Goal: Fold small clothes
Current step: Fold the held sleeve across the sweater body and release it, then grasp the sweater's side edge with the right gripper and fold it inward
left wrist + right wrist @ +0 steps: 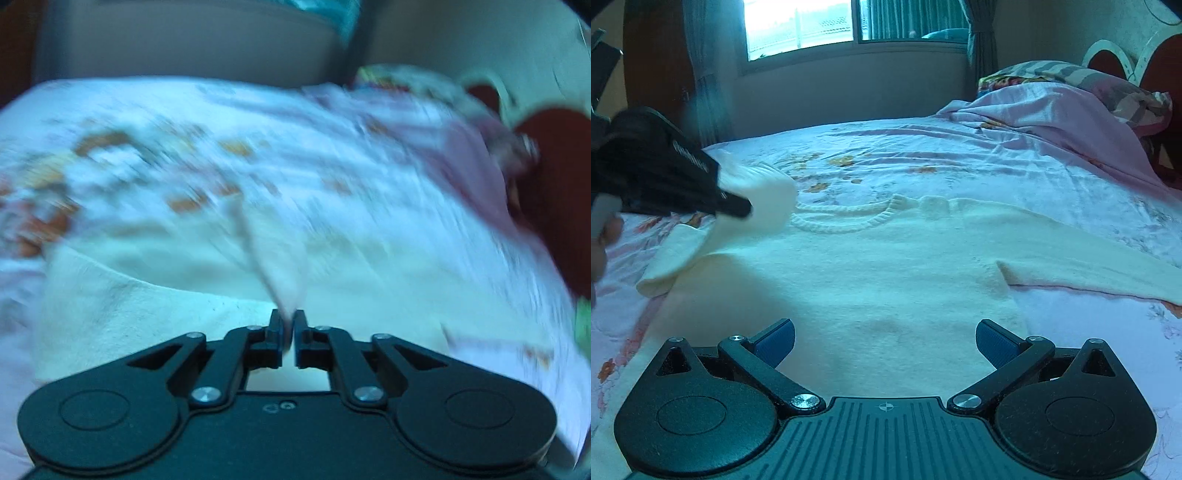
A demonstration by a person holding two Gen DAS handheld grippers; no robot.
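Presently, a cream knit sweater (871, 273) is laid flat on the bed (960, 155), neckline toward the window (801, 26), over a floral sheet. Its right sleeve (1089, 269) is stretched out flat to the side. The left sleeve (753, 199) is lifted off the sheet — its cuff is pinched by the left claw (748, 208), whose fingers are pressed together on the fabric (the left wrist view is heavily blurred, yet the pinch is visible at the left claw (288, 328)). The right claw (884, 343) is held over the sweater's lower body, fingers spread wide, nothing between the blue pads (775, 341). A pink blanket (1052, 110) is bunched near the headboard (1160, 62).
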